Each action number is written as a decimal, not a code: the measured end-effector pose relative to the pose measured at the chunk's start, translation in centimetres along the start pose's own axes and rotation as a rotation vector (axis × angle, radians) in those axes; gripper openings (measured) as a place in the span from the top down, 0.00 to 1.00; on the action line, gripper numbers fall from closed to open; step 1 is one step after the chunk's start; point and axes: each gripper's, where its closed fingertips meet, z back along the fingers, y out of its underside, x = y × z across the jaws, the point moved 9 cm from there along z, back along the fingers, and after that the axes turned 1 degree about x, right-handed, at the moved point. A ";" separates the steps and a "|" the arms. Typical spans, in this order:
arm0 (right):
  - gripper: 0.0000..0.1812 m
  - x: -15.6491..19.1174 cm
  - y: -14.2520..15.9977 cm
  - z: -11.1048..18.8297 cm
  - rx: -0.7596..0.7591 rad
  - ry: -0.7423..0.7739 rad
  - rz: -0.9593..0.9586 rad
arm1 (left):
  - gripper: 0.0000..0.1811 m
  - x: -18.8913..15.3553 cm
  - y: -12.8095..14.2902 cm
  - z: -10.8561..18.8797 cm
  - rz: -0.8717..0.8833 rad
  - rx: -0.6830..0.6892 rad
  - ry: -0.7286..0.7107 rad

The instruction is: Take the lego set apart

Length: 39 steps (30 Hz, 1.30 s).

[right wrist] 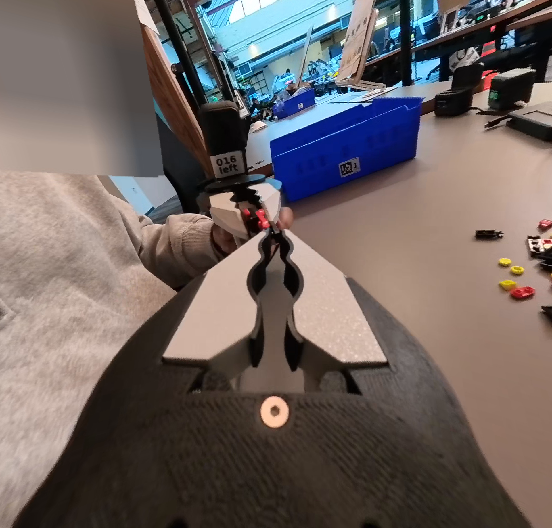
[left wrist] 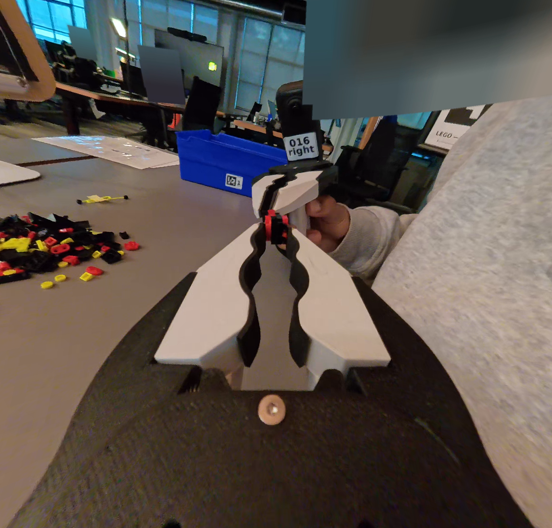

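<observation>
A small red and black lego assembly [left wrist: 276, 228] is held in the air between both grippers, above the grey table [left wrist: 167, 215]. My left gripper [left wrist: 274, 236] is shut on it from below in the left wrist view. My right gripper [left wrist: 273, 213] comes down from above and is shut on its top. In the right wrist view, my right gripper [right wrist: 274, 235] pinches a black part, and the left gripper [right wrist: 257, 225] holds the red and black part [right wrist: 257, 218] just beyond it. A pile of loose black, red and yellow pieces [left wrist: 44, 250] lies on the table, also seen in the right wrist view [right wrist: 518, 274].
A blue bin [left wrist: 221, 161] stands on the table behind the grippers, also in the right wrist view [right wrist: 343, 146]. A yellow rod with black ends [left wrist: 101, 199] lies near the pile. The person's grey sleeve [left wrist: 478, 274] is close by. Black boxes [right wrist: 507, 92] sit far back. The tips of both grippers are at nearly the same place.
</observation>
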 end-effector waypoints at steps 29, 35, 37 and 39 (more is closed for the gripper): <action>0.99 -5.3 0.6 3.3 -0.078 0.177 -0.227 | 0.94 1.2 -0.4 0.5 0.247 -0.163 0.041; 0.99 -10.4 0.9 1.0 0.178 0.375 -0.212 | 0.94 2.2 -0.1 0.8 0.356 -0.208 0.033; 0.96 -12.8 0.8 0.3 0.289 0.451 -0.222 | 0.94 2.4 0.0 1.0 0.374 -0.212 0.018; 0.92 -14.7 0.9 -0.3 0.371 0.509 -0.233 | 0.94 2.7 0.1 1.2 0.388 -0.218 0.000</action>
